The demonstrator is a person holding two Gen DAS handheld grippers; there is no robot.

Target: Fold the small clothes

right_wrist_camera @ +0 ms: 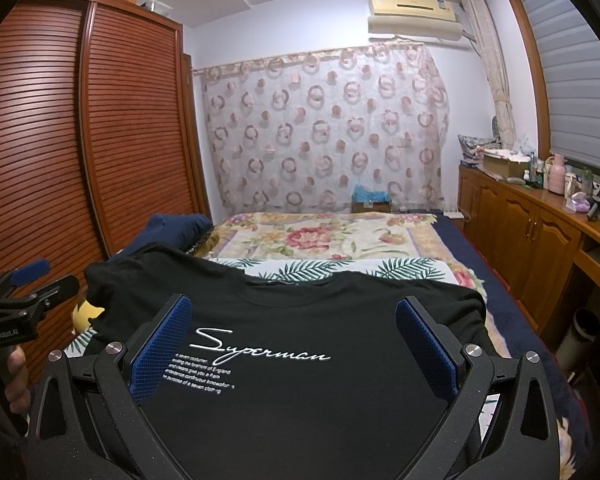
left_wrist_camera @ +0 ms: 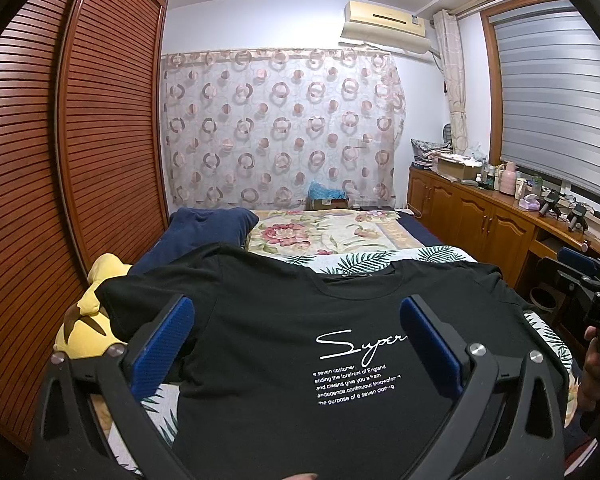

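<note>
At far left I see the slatted wooden wardrobe (left_wrist_camera: 60, 160), and below it a yellow plush toy (left_wrist_camera: 88, 320) beside the bed (right_wrist_camera: 452, 236). My left tool (left_wrist_camera: 296, 340) hangs over the black T-shirt (left_wrist_camera: 268, 320) with its blue pads (left_wrist_camera: 164, 344) spread wide, gripping nothing. The shirt lies face up on the bed's leaf-print cover (right_wrist_camera: 312, 268), collar towards the far wall, white "Superman" print (right_wrist_camera: 260, 350) showing. My right tool (right_wrist_camera: 292, 344) hovers over the same shirt, also spread wide and empty. Further right, a wooden cabinet surface (right_wrist_camera: 540, 196) carries bottles and boxes under the window blind (right_wrist_camera: 572, 80).
</note>
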